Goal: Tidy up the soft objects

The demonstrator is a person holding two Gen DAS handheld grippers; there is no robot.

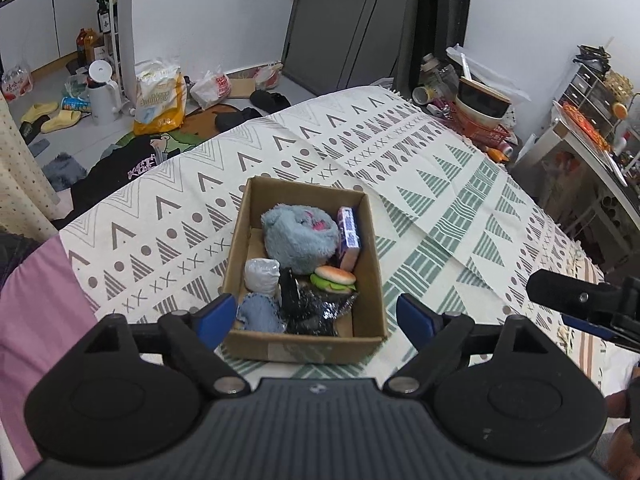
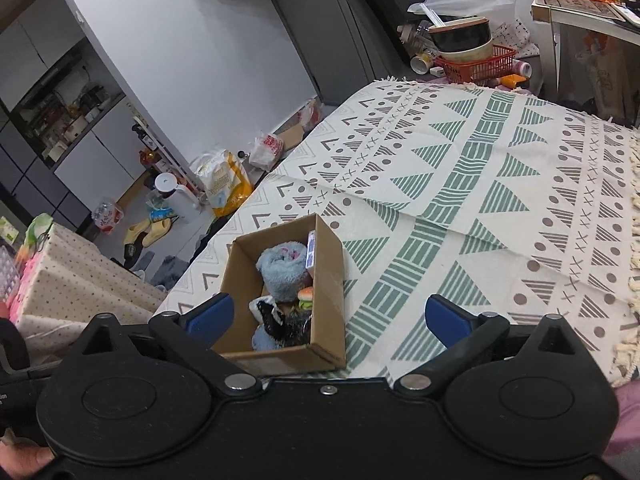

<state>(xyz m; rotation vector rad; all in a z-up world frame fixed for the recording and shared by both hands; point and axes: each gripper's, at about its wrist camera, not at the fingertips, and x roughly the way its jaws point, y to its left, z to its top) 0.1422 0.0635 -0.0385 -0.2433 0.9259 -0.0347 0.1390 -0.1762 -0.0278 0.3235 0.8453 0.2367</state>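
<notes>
A cardboard box (image 1: 370,264) stands on the patterned cloth (image 1: 440,208). In it lie a fluffy blue plush (image 1: 298,236), a toy burger (image 1: 335,279), a purple-white packet (image 1: 347,236), a white roll (image 1: 262,276), a blue cloth (image 1: 258,314) and a black shiny item (image 1: 308,312). My left gripper (image 1: 316,318) is open and empty, hovering over the box's near edge. My right gripper (image 2: 328,320) is open and empty, above the box (image 2: 332,280) and its plush (image 2: 282,268). Part of the right gripper shows at the right of the left wrist view (image 1: 580,300).
A red basket (image 2: 476,65) with bowls stands at the cloth's far end. A pink sheet (image 1: 36,312) lies left. The floor beyond holds bags (image 1: 160,98), a white jug (image 1: 102,92), slippers (image 1: 52,116) and clothes. A dotted fabric box (image 2: 76,276) stands left.
</notes>
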